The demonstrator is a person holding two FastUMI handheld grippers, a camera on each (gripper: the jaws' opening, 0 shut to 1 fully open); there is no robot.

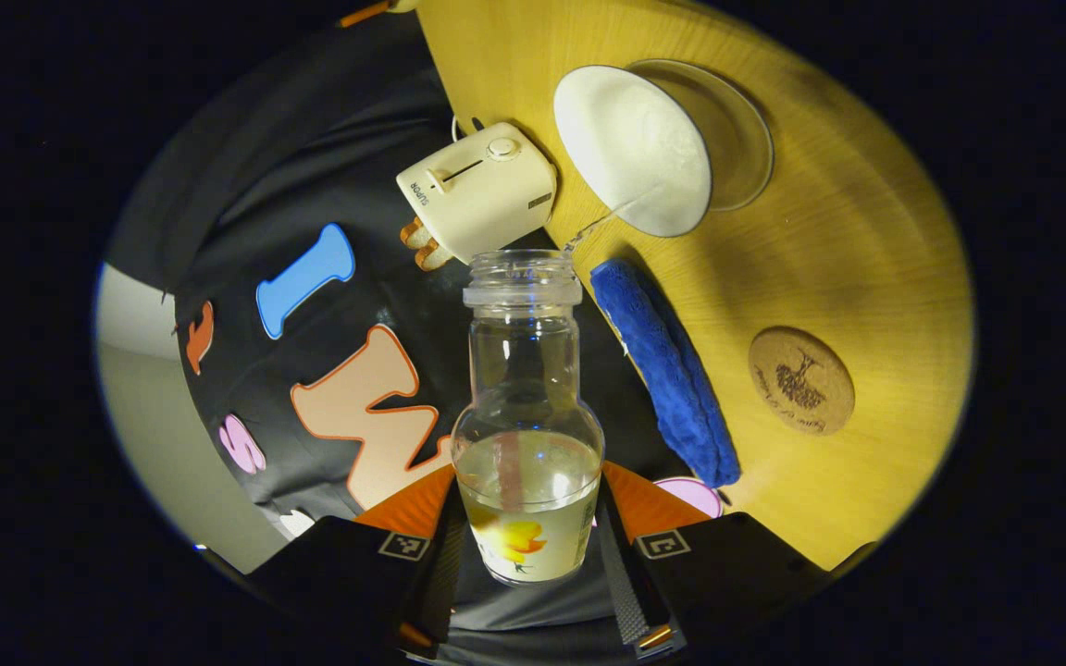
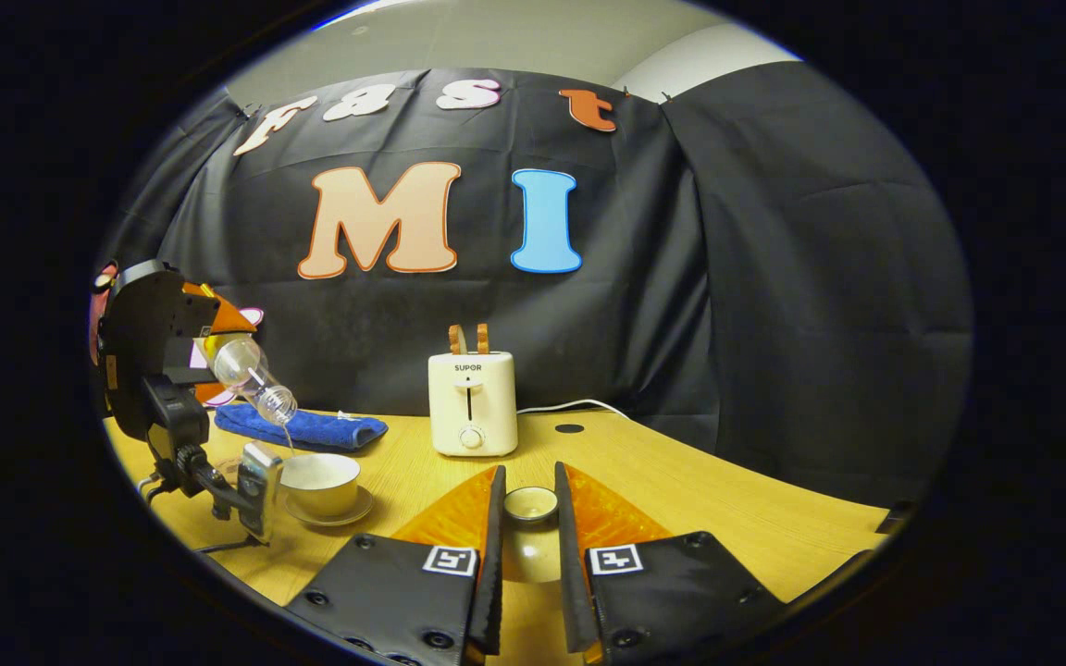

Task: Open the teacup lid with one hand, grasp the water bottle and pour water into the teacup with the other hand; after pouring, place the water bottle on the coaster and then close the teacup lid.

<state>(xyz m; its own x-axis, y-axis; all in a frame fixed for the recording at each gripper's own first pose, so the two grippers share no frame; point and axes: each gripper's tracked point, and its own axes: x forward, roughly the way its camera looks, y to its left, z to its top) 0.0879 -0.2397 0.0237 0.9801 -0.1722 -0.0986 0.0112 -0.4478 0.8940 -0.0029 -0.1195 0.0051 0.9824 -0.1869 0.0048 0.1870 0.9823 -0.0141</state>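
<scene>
My left gripper (image 1: 528, 523) is shut on the clear water bottle (image 1: 526, 416), which has no cap and is tilted over. A thin stream of water runs from its mouth into the white teacup (image 1: 635, 148) on its glass saucer (image 1: 744, 129). The round cork coaster (image 1: 801, 379) lies bare on the table. In the right gripper view the bottle (image 2: 251, 375) leans down from the left gripper (image 2: 158, 370) over the teacup (image 2: 320, 481). My right gripper (image 2: 530, 499) is shut on the teacup lid (image 2: 531, 507), held above the table to the right of the cup.
A rolled blue towel (image 1: 667, 370) lies between the cup and the booth wall. A cream toaster (image 2: 471, 404) with toast in it stands at the back of the wooden table (image 2: 681, 499), its white cord trailing right. A small device (image 2: 258, 476) stands left of the saucer.
</scene>
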